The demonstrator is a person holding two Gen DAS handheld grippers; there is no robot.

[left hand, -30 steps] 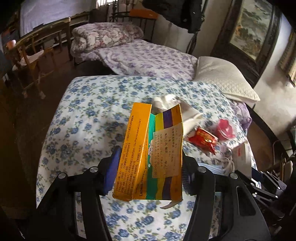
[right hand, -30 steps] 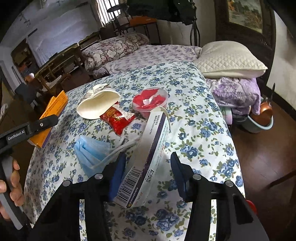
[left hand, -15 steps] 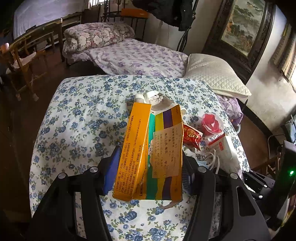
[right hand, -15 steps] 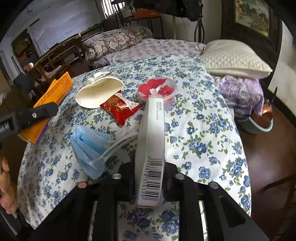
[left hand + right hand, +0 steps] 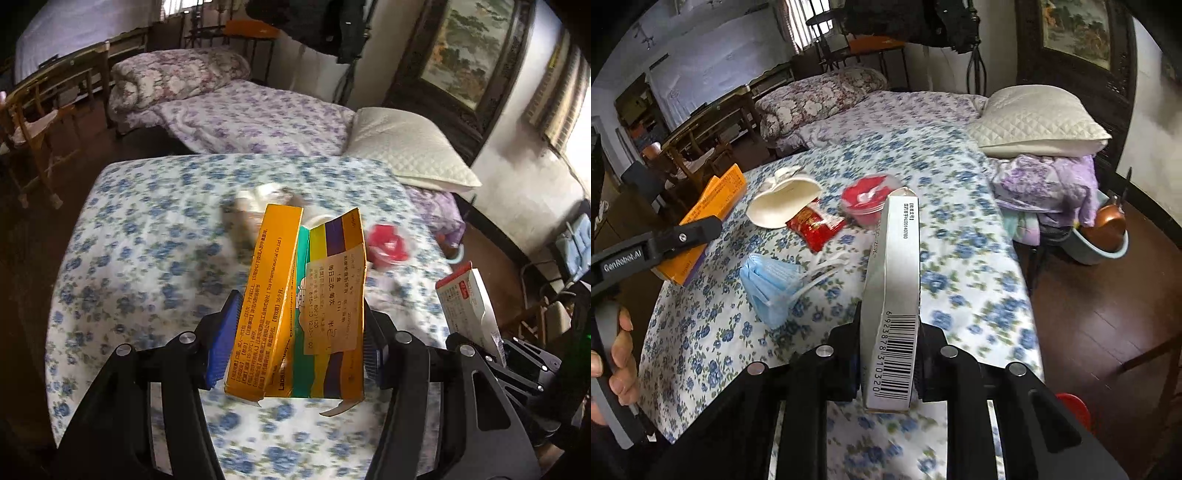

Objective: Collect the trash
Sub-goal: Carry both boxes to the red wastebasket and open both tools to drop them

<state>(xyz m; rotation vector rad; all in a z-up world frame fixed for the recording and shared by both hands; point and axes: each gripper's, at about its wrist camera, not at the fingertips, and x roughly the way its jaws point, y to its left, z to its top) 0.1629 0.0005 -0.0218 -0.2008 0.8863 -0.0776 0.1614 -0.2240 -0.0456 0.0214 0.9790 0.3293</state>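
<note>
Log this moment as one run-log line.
left tool: shut on flattened orange carton | right tool: shut on white barcoded box | blue face mask: on table

1. A white quilted pillow (image 5: 1039, 120) is lying on the bed beyond the flowered tablecloth (image 5: 960, 206).
2. A rolled floral quilt (image 5: 177, 79) is resting on the purple bedspread (image 5: 258, 122).
3. A framed landscape painting (image 5: 476, 48) is hanging on the wall.
4. Wooden chairs (image 5: 33, 122) are standing at left.
</note>
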